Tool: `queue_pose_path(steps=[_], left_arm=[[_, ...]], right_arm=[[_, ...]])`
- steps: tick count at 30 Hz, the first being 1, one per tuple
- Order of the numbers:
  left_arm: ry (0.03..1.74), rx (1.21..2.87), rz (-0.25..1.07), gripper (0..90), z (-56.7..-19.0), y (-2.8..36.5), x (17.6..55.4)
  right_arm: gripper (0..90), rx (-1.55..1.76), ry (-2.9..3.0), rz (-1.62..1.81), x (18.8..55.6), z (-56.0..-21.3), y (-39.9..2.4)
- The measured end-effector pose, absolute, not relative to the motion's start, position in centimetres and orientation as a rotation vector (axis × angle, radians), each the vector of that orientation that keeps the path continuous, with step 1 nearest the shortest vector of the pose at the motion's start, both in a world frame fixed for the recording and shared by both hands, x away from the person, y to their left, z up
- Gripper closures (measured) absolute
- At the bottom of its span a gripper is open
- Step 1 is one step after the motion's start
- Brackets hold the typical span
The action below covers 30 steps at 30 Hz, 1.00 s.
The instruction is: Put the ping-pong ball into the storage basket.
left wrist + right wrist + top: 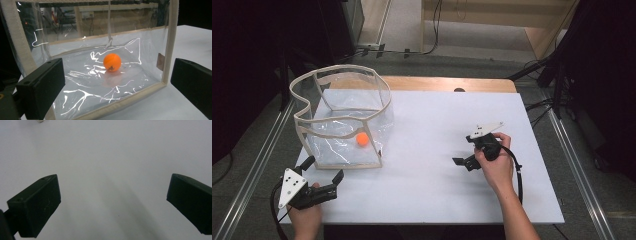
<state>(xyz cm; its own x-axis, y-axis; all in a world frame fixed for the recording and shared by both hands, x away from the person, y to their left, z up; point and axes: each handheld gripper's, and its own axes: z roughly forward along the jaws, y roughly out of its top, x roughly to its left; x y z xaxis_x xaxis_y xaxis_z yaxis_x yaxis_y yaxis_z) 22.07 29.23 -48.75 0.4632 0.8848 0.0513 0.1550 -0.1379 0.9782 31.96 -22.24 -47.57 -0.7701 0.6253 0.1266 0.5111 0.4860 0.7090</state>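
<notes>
At the near left corner: left gripper [323, 167], jaws spread wide, gripping nothing, aimed at the bag.
Near right: right gripper [462, 156], jaws wide apart, empty, over the bare white table [432, 190].
Just beyond the left gripper: clear bag [343, 120] with cream trim, upright, mouth open.
Inside the bag: orange ball [112, 62] resting on its floor.

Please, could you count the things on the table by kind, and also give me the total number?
Clear plastic bag with beige fabric trim: 1
Small orange ball, lying inside that bag: 1
Black hand-held gripper: 2, the left and the right, both open
Total: 4
</notes>
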Motion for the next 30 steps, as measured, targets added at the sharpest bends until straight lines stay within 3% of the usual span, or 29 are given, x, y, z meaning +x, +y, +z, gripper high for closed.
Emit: queue_pose_path(steps=[30], left_arm=[[0.923, 1.603, 0.816, 0.1, -48.7, 29.3, 22.1]], right_arm=[[0.0, 1.079, 2.395, 1.270, 28.7, -50.0, -26.0]])
